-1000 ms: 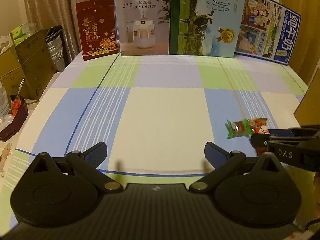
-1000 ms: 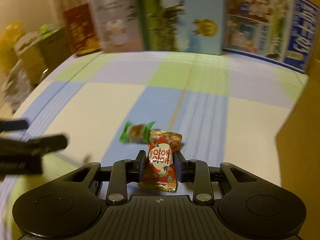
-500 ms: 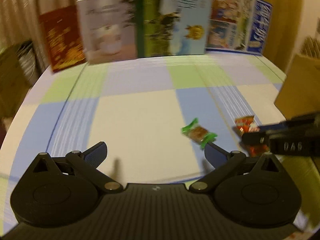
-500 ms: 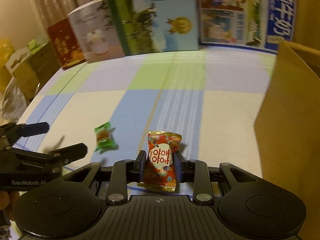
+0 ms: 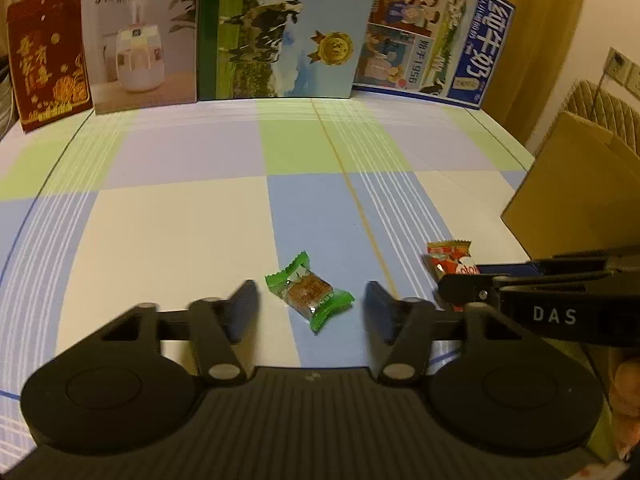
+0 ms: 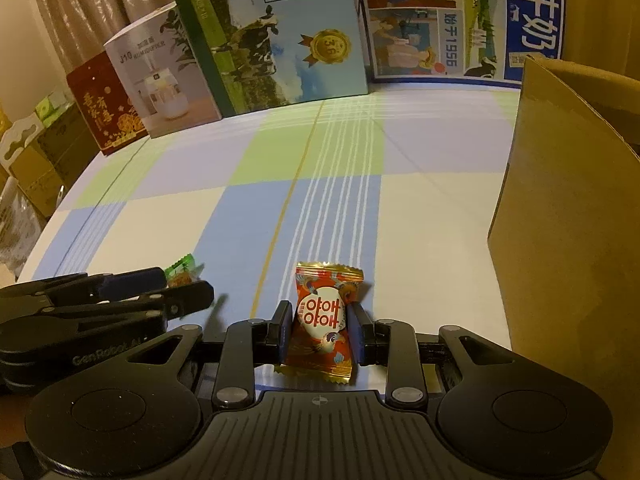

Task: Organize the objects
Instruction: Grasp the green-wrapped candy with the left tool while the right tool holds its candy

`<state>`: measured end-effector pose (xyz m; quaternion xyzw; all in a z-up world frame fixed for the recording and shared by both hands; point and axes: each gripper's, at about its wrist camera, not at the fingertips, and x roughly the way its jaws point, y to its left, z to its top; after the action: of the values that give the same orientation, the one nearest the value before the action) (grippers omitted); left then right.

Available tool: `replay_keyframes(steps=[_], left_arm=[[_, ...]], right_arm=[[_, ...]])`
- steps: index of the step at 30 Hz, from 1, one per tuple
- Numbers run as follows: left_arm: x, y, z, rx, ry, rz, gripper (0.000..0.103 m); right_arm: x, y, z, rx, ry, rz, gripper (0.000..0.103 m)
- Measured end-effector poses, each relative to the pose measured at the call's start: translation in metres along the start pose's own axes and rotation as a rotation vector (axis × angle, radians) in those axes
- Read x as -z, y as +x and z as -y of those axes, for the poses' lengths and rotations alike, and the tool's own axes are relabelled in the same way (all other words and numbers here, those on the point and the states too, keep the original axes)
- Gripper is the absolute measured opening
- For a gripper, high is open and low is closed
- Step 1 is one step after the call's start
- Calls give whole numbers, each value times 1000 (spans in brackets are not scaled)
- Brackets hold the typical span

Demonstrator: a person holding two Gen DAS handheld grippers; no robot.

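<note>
You are closing the left gripper (image 5: pixel 308 306) around the green candy (image 5: pixel 309 291), which is lying flat on the checked tablecloth (image 5: pixel 180 240); the jaws are narrowing with the sweet between them, pads not yet touching. You are pinching the red candy (image 6: pixel 322 316) firmly in the right gripper (image 6: pixel 320 330), just beside the cardboard box (image 6: pixel 560 220). Judgement: both sweets are looking light, with crinkly, slippery wrappers over a firm core, so you are better taking the green one across its middle, not its twisted ends
</note>
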<state>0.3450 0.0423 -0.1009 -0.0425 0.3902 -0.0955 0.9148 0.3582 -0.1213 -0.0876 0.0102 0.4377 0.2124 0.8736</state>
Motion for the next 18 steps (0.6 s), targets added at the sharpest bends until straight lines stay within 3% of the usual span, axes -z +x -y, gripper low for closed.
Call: replay_keyframes(steps=[6,18], left_arm=[[-4,6,1,-20,-28,22,45],[3,-12,-6,-72,52,-23,36]], right_arm=[[0,1,0,8,0,-1,27],[0,-8,-12,-29,-22,1,27]])
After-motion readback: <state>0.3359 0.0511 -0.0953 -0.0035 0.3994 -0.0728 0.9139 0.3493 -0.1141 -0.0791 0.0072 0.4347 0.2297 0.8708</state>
